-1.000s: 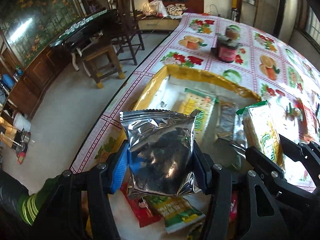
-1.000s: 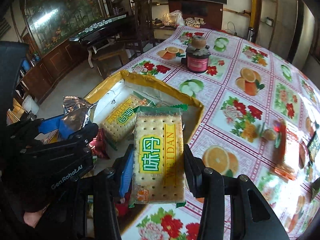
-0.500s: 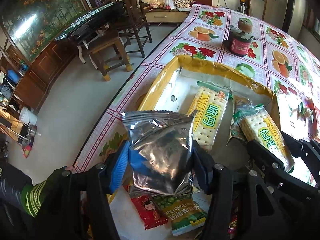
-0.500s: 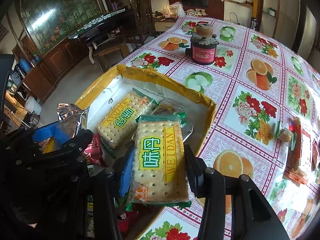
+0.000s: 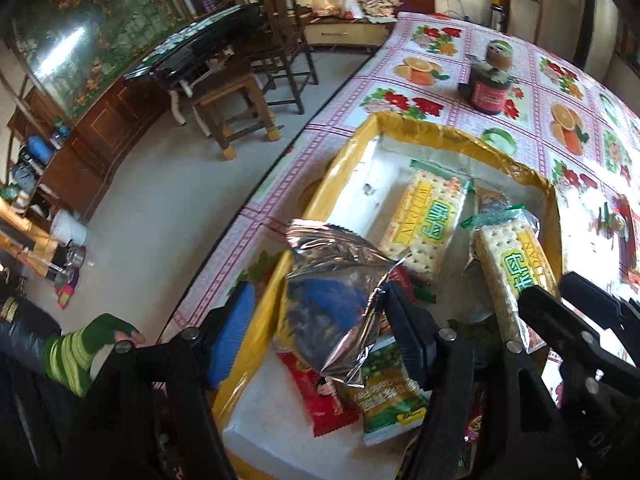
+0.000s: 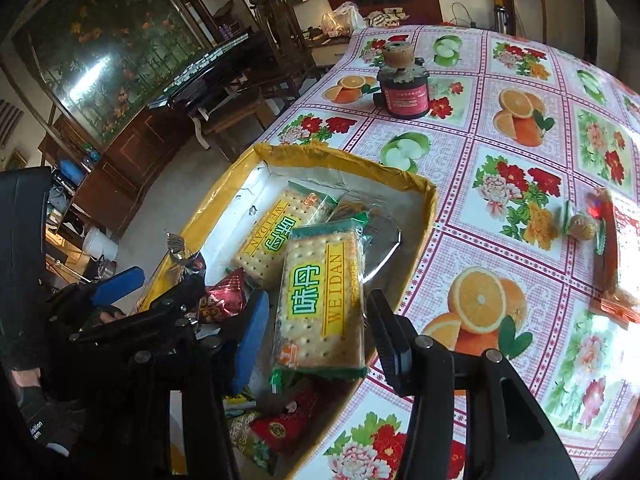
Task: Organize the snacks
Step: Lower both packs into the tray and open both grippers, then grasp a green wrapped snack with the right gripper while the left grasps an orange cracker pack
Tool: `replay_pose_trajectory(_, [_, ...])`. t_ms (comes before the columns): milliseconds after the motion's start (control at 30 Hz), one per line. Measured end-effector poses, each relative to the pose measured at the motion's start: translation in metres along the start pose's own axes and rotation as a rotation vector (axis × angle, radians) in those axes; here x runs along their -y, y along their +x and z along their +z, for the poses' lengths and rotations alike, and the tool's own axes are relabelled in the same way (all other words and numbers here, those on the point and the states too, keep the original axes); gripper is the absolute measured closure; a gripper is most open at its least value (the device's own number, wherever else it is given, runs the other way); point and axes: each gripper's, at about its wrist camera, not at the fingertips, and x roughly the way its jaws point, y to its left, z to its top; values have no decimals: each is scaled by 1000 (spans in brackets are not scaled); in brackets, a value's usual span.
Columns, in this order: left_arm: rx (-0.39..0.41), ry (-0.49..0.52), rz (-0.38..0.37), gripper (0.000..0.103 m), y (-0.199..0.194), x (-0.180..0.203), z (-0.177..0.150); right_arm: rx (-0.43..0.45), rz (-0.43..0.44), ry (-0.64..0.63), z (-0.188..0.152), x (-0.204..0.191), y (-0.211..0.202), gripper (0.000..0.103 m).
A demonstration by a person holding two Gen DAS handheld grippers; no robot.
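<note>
Your left claw (image 5: pixel 316 328) is standing spread wide over the near end of the yellow-rimmed box (image 5: pixel 432 132), and the silver foil packet (image 5: pixel 336 300) is sitting loose in the gap, resting against the black finger while the blue pad (image 5: pixel 232 332) is well clear of it. Under the foil packet, a red snack packet (image 5: pixel 320 396) and a green snack packet (image 5: pixel 388 396) are lying on the white floor of the box. Your right claw (image 6: pixel 316 336) is parted too: the Weidan cracker pack (image 6: pixel 320 300) is leaning between the fingers over the box's contents, with gaps showing on both sides, so nothing is pinching it. A second Weidan cracker pack (image 6: pixel 272 236) is lying flat further in, toward the far wall of the box, with a dark red packet (image 6: pixel 224 296) just beside its near end. From the right wrist view you are seeing the left claw low at the left edge, hovering by the box's left rim. The box is sitting near the edge of the counter (image 6: pixel 500 140), on its fruit-and-flower cloth. Beyond the box, a dark jar (image 6: pixel 402 88) with a red label is standing upright. Off to the right, well apart from the box, an orange-red wrapper (image 6: pixel 612 268) and a small round sweet (image 6: pixel 582 226) are lying on the cloth.
</note>
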Motion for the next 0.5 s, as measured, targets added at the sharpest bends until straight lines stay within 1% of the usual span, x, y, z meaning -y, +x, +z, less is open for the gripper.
replay_pose_trajectory(67, [0,-24,17,30,-3,-3,-2,-9,12,12,-4,0,-4,51])
replay_pose_trajectory(133, [9,-54,28,30,-9,-5,-5,-17,-13,-5,-10,-2,-9,51])
replay_pose_trajectory(233, [30,-56,33,30,-19,2,-9,11,-43,-18,-18,2,-23,51])
replay_pose_trajectory(300, [37,-41,19,30,-26,10,-9,43,-77,1,-21,16,-36,48])
replay_pose_trajectory(400, [65,-1,-10,30,-42,34,-11,91,-128,58,-27,52,-63,48])
replay_pose_trajectory(500, [75,40,-50,30,-57,60,-9,131,-229,101,-36,97,-92,47])
